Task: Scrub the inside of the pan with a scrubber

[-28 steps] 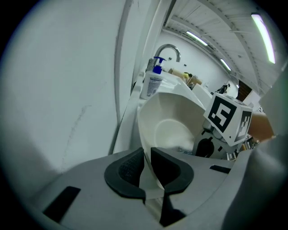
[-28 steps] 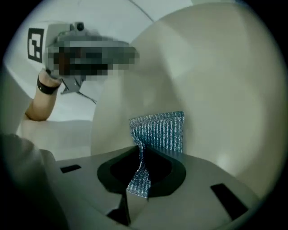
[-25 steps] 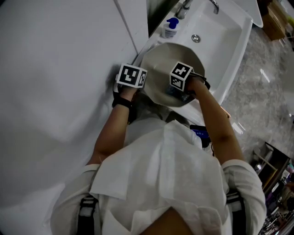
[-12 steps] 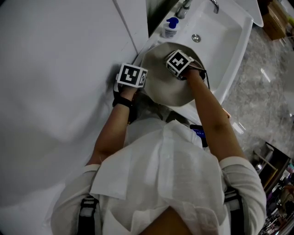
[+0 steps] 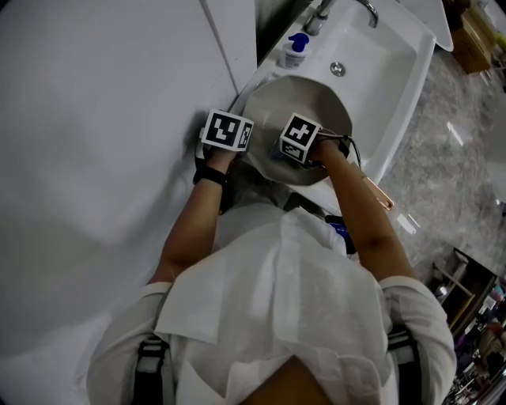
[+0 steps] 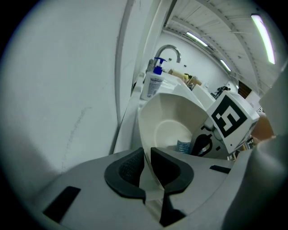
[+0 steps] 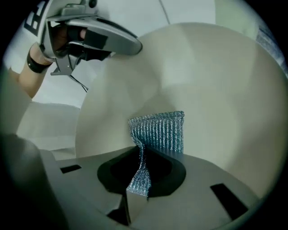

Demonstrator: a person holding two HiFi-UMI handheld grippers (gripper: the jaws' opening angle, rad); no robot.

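Observation:
A cream pan [image 5: 310, 99] is held tilted over the white sink [image 5: 391, 59]. My left gripper [image 5: 243, 147] is shut on the pan's near left rim, and in the left gripper view its pads [image 6: 130, 167] pinch the thin pan wall [image 6: 164, 119]. Inside the pan, my right gripper [image 5: 303, 156] is shut on a blue-silver mesh scrubber [image 7: 159, 132]. The scrubber sticks out past the right gripper's jaws [image 7: 141, 167] and lies against the pan's inner wall [image 7: 211, 81]. From the left gripper view the scrubber [image 6: 183, 146] and right gripper [image 6: 204, 144] show low in the pan.
A soap bottle with a blue pump [image 5: 293, 49] stands at the sink's back left beside the faucet [image 5: 319, 14]. The drain [image 5: 337, 68] shows beyond the pan. A white wall panel [image 5: 103, 119] runs along the left, and marbled floor [image 5: 451, 134] lies to the right.
The right gripper went toward the pan's far side with the scrubber, then came back to the near left part of the inside. The left gripper and the pan stayed put.

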